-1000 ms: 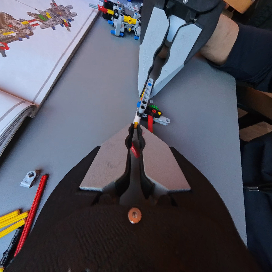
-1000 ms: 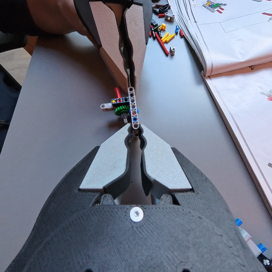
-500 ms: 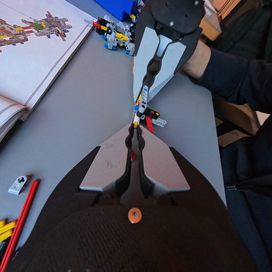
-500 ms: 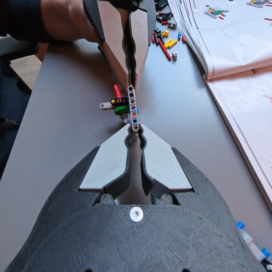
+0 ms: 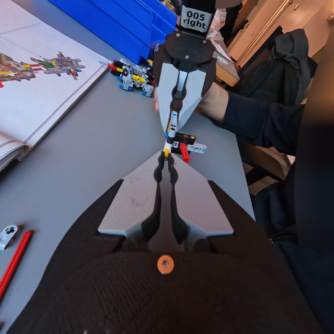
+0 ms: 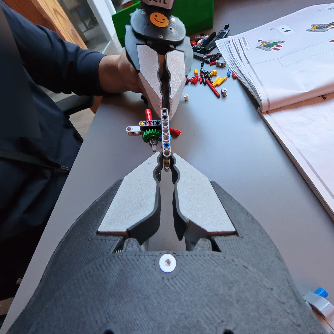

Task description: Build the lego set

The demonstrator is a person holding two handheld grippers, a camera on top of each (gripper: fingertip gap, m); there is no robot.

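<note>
1. The left gripper [image 5: 166,156] has its jaws pinched on a yellow axle [image 5: 166,152] at one end of a small assembly [image 6: 153,130].
2. The right gripper [image 6: 166,159] has its jaws clamped on the grey beam [image 6: 166,132] at the other end, above the bench [image 6: 226,153].
3. The axle's seating inside the beam is hidden; loose parts [image 6: 213,81] and a booklet [image 6: 289,63] lie beyond.

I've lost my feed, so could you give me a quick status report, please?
Left gripper shut on yellow axle tip. Right gripper shut on grey beam of the small assembly. Loose parts lie well clear.
</note>
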